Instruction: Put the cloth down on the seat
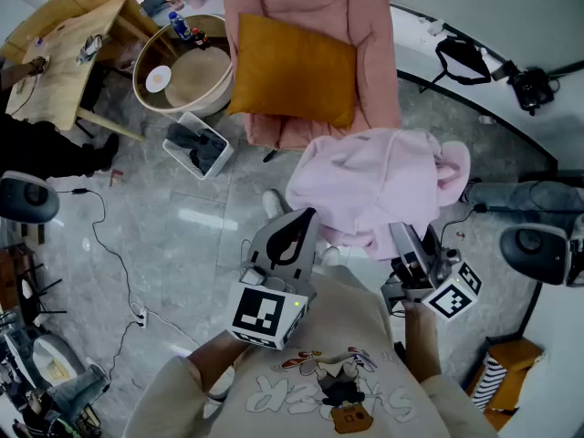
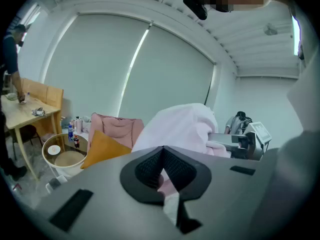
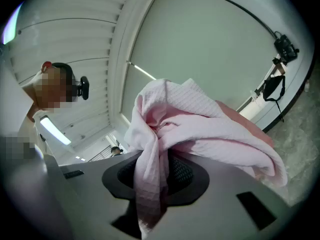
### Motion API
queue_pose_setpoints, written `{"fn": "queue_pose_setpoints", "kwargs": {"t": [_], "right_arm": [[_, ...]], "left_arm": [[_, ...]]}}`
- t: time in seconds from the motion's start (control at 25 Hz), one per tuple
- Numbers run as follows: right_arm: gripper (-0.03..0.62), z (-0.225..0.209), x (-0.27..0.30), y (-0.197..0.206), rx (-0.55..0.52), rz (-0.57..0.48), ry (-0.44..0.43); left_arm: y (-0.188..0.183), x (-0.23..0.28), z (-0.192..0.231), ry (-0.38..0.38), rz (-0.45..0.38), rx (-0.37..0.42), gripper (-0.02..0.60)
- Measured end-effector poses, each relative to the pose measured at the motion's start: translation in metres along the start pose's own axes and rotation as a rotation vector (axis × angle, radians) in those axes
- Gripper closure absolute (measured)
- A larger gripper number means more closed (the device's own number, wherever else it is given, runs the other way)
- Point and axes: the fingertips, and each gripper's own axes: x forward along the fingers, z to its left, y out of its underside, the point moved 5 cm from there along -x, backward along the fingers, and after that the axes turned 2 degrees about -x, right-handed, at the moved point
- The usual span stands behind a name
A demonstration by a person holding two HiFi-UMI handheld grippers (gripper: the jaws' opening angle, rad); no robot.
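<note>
Little can be read here. The person's sweatshirt (image 1: 328,372) carries large outlined letters (image 1: 274,392) beside a cartoon figure. Seen upside down and creased, they look like an "S" and an "A", though no whole word comes clear. The marker cube (image 1: 267,314) of the left gripper (image 1: 306,219) and the marker cube (image 1: 453,292) of the right gripper (image 1: 400,231) bear black-and-white square code patterns, with no letters or numbers. The blue label on the bottle (image 1: 180,27) is too small to read.
</note>
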Motion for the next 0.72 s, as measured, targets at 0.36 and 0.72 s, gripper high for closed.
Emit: {"fn": "queue_pose_setpoints", "kwargs": {"t": [0.36, 0.72], "right_arm": [[0.471, 0.000, -0.141, 0.020, 0.015, 0.043, -0.053], [0.470, 0.027, -0.183, 0.051, 0.043, 0.021, -0.088]], "left_arm": [[0.064, -0.050, -0.154, -0.072, 0.024, -0.006, 0.578], [0.086, -0.075, -0.189, -0.062, 0.028, 0.014, 0.578]]}}
